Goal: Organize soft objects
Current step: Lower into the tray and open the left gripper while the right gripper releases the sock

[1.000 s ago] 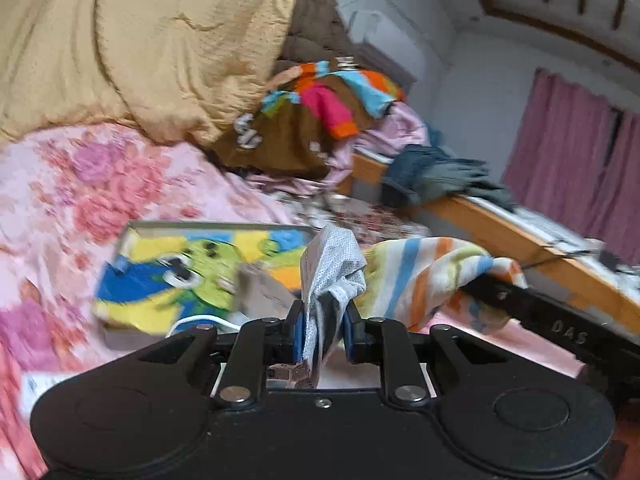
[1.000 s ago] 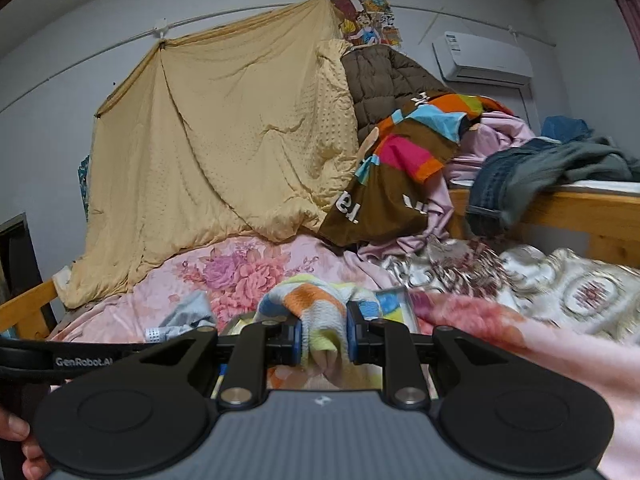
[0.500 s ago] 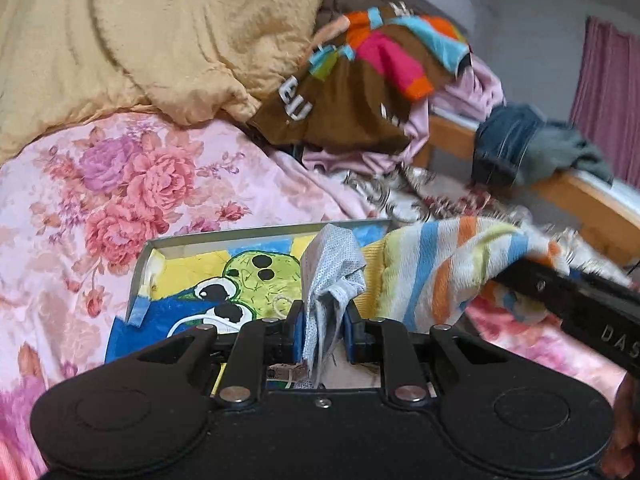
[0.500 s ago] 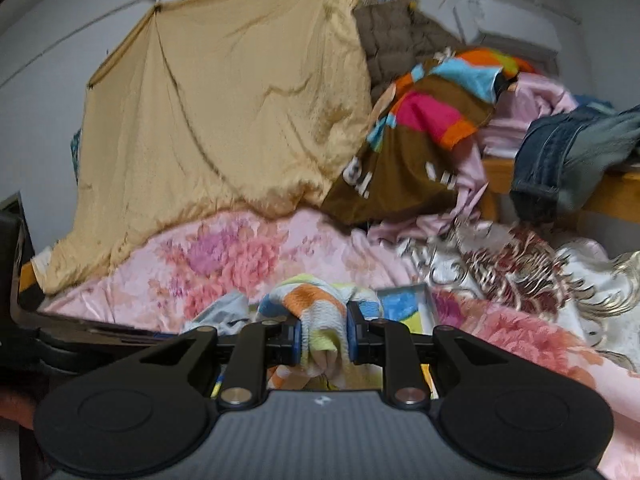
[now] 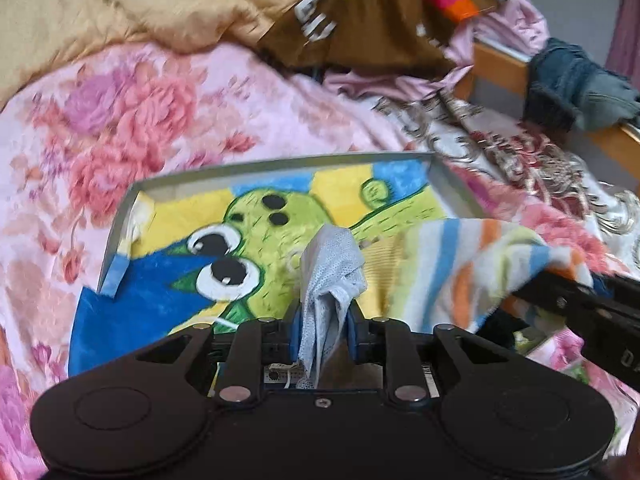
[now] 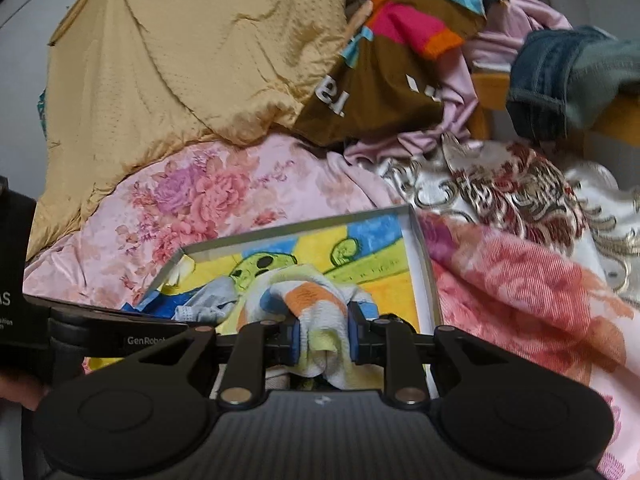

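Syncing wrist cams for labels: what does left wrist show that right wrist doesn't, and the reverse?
Left wrist only: the left gripper, jaws opening, pale blue cloth still between its pads, and a pink curtain.

Right wrist only: the right gripper pinching the striped towel, and a hand at lower left.

Both: the shallow box lined with a frog-print towel, floral bedding, tan quilt.

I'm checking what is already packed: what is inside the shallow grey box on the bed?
The grey box holds a flat cartoon-print cloth covering its bottom. The striped towel and pale blue cloth in the grippers hide its near part; anything beneath cannot be seen.
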